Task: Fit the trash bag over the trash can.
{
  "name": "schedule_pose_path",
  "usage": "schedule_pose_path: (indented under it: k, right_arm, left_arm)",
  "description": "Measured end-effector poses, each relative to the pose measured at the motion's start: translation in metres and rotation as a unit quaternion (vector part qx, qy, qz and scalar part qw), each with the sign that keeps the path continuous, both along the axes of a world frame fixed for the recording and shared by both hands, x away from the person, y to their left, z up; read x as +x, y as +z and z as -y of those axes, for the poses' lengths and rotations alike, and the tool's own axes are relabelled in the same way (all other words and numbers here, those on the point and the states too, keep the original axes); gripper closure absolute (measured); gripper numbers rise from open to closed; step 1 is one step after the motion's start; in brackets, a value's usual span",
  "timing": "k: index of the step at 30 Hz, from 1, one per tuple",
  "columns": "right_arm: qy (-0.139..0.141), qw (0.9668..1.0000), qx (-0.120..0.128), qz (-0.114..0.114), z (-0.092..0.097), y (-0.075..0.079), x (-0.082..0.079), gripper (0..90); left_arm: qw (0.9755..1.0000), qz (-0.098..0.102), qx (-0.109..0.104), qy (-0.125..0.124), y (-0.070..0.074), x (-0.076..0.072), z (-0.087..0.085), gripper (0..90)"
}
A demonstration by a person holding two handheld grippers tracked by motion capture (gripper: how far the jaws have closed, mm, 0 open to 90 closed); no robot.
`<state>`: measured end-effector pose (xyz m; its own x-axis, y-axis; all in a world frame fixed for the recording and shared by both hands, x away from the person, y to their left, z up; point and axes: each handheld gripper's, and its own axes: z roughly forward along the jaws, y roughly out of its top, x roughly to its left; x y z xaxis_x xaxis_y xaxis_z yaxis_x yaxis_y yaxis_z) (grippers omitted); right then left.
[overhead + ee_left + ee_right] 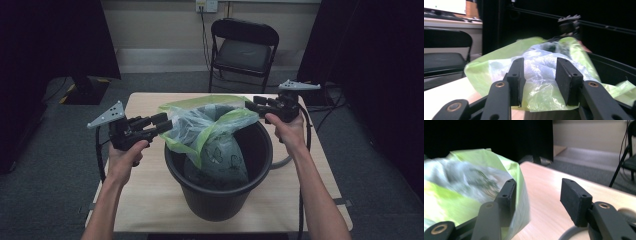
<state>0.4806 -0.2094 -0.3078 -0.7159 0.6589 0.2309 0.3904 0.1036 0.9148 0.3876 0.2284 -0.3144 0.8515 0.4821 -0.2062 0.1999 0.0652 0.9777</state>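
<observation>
A black bucket (220, 200) stands on the wooden table (145, 200). A pale green see-through bag (220, 145) with a butterfly print hangs into it, its mouth bunched above the rim. My left gripper (167, 122) is at the bag's left edge, open. In the left gripper view the crumpled bag (541, 57) lies between and beyond the parted jaws (540, 75), and no pad presses on it. My right gripper (250, 106) is at the bag's right edge, open. In the right gripper view the bag (461, 195) drapes by one jaw of that gripper (537, 195), with bare table between the pads.
A black folding chair (243, 50) stands beyond the table's far edge. Dark curtains hang at both sides. A grey cable (282, 162) loops on the table right of the bucket. The right gripper (569, 23) shows far off in the left gripper view.
</observation>
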Motion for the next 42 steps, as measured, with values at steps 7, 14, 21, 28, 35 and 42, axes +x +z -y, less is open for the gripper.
schedule_pose_path:
  k: [7, 14, 21, 28, 35, 42]
  right_arm:
    - [0.009, 0.9999, 0.005, -0.012, -0.005, -0.019, 0.002, 46.7]
    - [-0.003, 0.9983, 0.033, 0.047, -0.001, 0.019, -0.009, 40.0]
    - [0.010, 0.9978, 0.041, 0.051, -0.004, 0.030, -0.012, 36.5]
    - [0.028, 0.9974, 0.037, 0.055, -0.008, 0.031, -0.016, 30.8]
    - [0.031, 0.9958, 0.052, 0.069, -0.001, 0.041, -0.030, 33.7]
    - [0.090, 0.9944, 0.026, 0.050, -0.016, 0.040, -0.035, 40.1]
  left_arm:
    - [0.9991, 0.014, 0.021, -0.035, 0.004, -0.015, -0.001, 57.1]
    - [0.9985, 0.029, 0.021, -0.040, 0.012, -0.022, -0.003, 52.7]
    - [0.9994, 0.028, 0.015, -0.015, 0.020, -0.008, 0.001, 53.6]
    - [0.9994, 0.005, 0.025, -0.024, 0.004, -0.001, 0.011, 53.5]
    - [0.9991, 0.008, 0.019, -0.038, 0.003, -0.022, 0.005, 53.5]
    - [0.9982, 0.037, 0.022, -0.041, 0.024, -0.032, 0.003, 53.4]
